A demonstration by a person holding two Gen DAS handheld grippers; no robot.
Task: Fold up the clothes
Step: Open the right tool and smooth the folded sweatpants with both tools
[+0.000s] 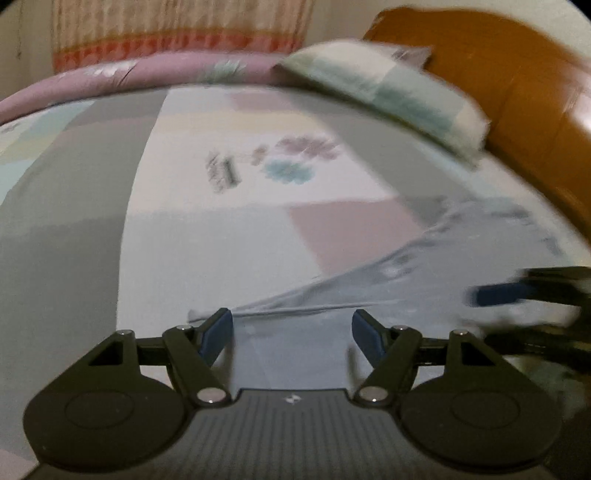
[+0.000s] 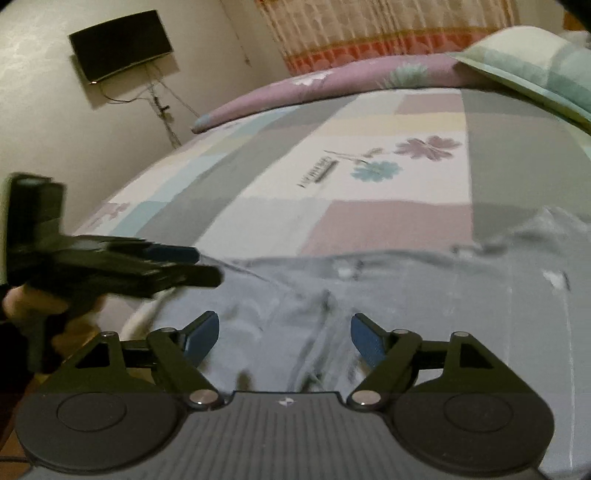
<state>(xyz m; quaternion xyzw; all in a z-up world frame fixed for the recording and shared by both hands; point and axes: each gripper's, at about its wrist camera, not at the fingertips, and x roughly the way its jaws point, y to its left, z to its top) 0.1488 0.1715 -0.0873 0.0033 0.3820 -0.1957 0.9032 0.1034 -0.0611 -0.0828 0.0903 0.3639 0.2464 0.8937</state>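
Note:
A pale grey-blue garment (image 1: 443, 254) lies spread and wrinkled on the patchwork bedsheet (image 1: 221, 240). In the left wrist view its folded edge runs across between the blue pads, ending in a corner by the left pad. My left gripper (image 1: 291, 330) is open over that edge and neither pad presses the cloth. My right gripper (image 2: 284, 334) hovers open above the creased middle of the garment (image 2: 424, 295), holding nothing. Each gripper shows blurred in the other's view: the right gripper (image 1: 517, 291) at the right edge, the left gripper (image 2: 184, 267) at the left, held by a hand (image 2: 33, 306).
A pillow (image 1: 388, 92) leans against the wooden headboard (image 1: 517, 92) at the back right. A purple quilt (image 2: 332, 85) lies along the far side of the bed, with a curtain (image 2: 388, 29) behind it. A dark screen (image 2: 122, 44) hangs on the wall. The bed's edge drops off at the left (image 2: 122, 195).

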